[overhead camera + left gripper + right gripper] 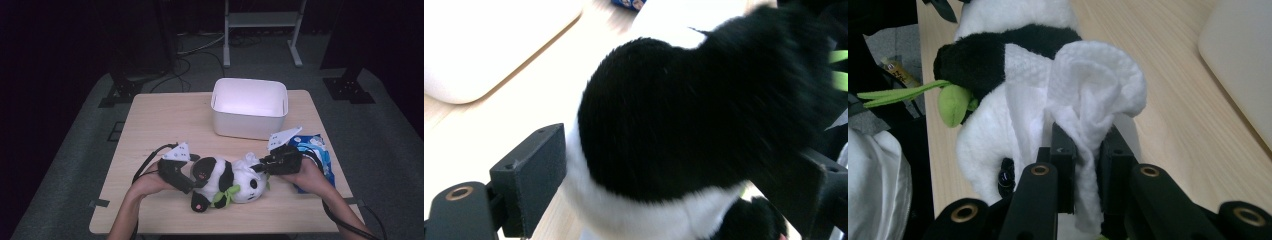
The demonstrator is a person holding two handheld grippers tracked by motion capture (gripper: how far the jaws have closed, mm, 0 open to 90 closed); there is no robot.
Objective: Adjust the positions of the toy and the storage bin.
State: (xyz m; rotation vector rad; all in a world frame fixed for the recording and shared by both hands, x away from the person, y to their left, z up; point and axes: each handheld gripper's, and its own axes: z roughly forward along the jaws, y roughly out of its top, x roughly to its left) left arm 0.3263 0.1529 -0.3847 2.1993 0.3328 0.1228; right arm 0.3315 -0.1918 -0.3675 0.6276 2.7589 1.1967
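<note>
Pinching white wipe (1088,95): R hand-held gripper (1087,150) | L hand-held gripper (674,175) spread round panda (225,180) | bin (249,107) well apart.

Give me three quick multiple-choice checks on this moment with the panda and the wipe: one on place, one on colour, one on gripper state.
1. Where is the white bin?
A. behind the panda plush, farther from the person
B. on the floor
C. under the plush

2. What colour is the packet beneath the person's right forearm?
A. red
B. blue
C. yellow

3. What is the right gripper doing?
A. open and bare
B. shut on a white wipe
C. shut on the bin's rim

Answers: 1 A, the high view shows the bin beyond the plush on the table. 2 B, its wrapper is blue. 3 B, the right gripper view shows the wipe pinched between the jaws against the plush's head.
</note>
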